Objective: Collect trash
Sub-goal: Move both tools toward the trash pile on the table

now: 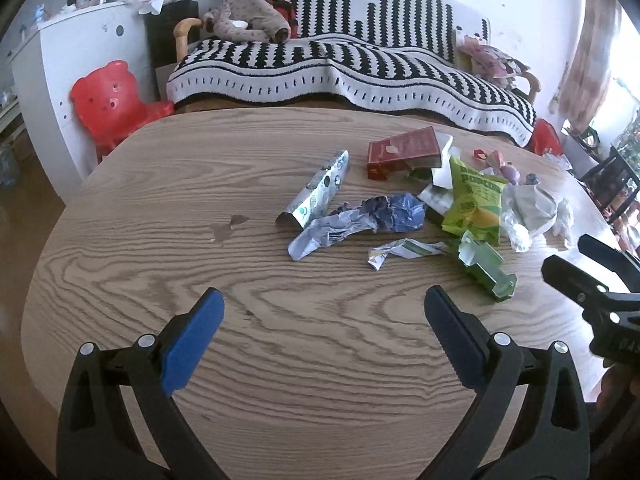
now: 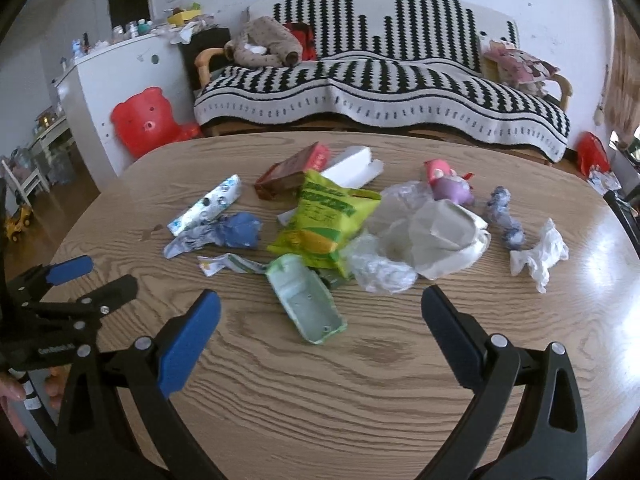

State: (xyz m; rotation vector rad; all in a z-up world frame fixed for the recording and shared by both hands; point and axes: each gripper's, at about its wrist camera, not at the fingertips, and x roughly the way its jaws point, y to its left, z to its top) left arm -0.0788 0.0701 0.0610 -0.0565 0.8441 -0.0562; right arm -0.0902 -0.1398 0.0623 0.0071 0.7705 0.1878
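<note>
Trash lies scattered on a wooden table [image 1: 160,240] [image 2: 360,380]. I see a green popcorn bag [image 1: 476,204] [image 2: 324,220], a crumpled blue wrapper [image 1: 380,216] [image 2: 236,230], a silver patterned wrapper [image 1: 320,188] [image 2: 208,208], a red carton [image 1: 404,148] [image 2: 292,170], a flattened green carton [image 1: 486,270] [image 2: 308,304], clear plastic with a grey tray [image 2: 436,232] and a white tissue [image 2: 540,258]. My left gripper [image 1: 324,304] [image 2: 92,276] hovers open short of the pile. My right gripper [image 2: 320,308] [image 1: 568,252] is open just before the green carton.
A sofa under a black-and-white blanket [image 1: 360,60] [image 2: 380,80] runs behind the table. A red bear-shaped chair [image 1: 112,100] [image 2: 148,120] and a white cabinet [image 1: 72,60] stand at the left. A purple and pink toy [image 2: 448,184] sits among the trash.
</note>
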